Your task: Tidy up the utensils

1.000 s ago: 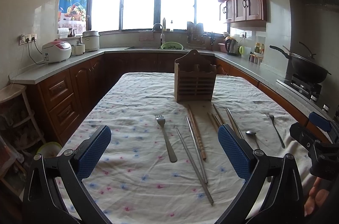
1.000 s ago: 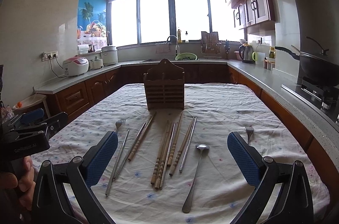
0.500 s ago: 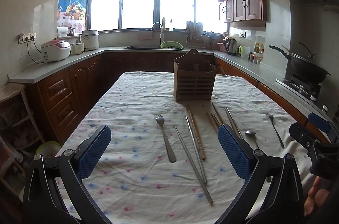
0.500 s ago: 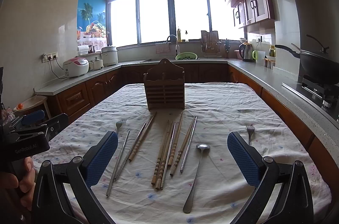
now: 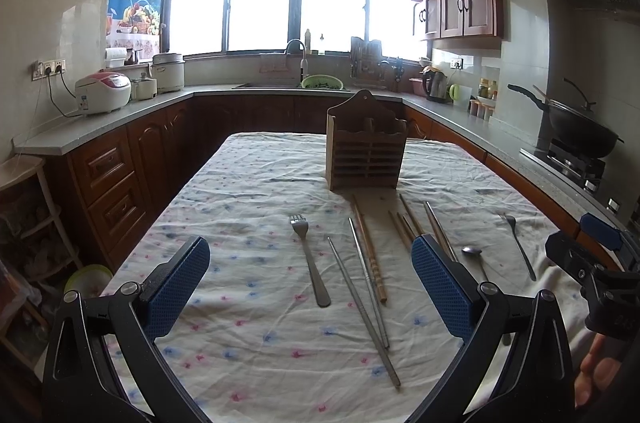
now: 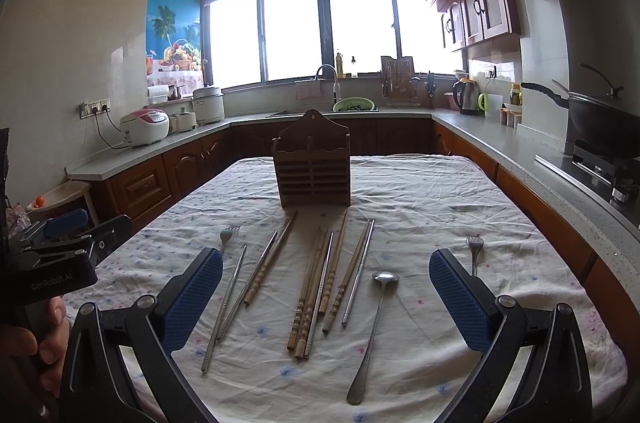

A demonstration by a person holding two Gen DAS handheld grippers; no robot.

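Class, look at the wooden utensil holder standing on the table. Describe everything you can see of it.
The wooden utensil holder is a brown box that looks like wood. Its front is slatted with horizontal gaps, and its taller back panel rises to a rounded peak with a small hanging hole. Dividers show at the open top; no utensils stick out. It stands upright on the floral tablecloth, towards the far end of the table. The chopsticks lie in front of it, the nearest tip close to its base; neither gripper touches it.
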